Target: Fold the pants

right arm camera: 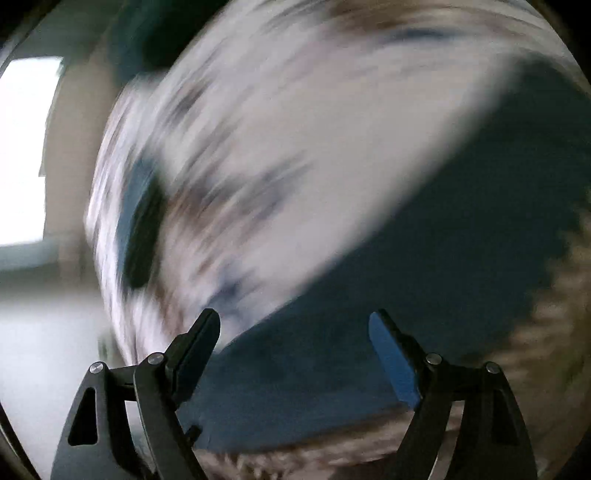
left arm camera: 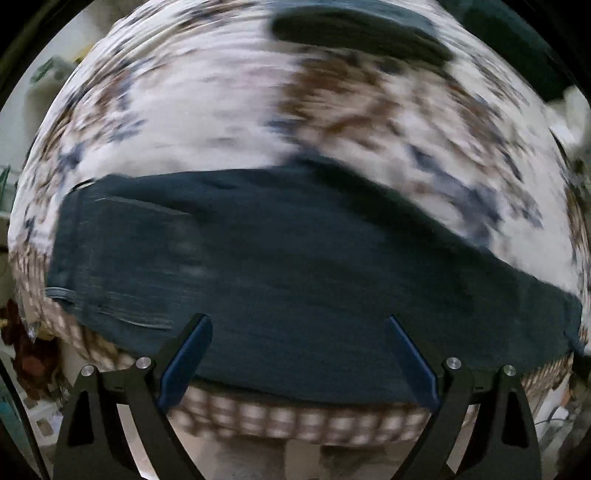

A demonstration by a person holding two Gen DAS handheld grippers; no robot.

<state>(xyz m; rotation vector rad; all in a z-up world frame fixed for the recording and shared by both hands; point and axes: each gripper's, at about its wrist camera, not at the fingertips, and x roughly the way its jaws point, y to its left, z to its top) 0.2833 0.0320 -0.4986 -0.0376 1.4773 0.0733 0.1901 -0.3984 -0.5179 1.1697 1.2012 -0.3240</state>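
Dark blue pants lie flat across a white cloth with brown and blue flower print, stretched from left to right near the front edge. My left gripper is open above the pants' near edge, holding nothing. In the right wrist view the same pants fill the lower right, heavily blurred. My right gripper is open over the pants' edge, with nothing between its fingers.
A second dark garment lies at the far side of the printed cloth; it also shows in the right wrist view. A checked border runs along the cloth's front edge. A bright window is at left.
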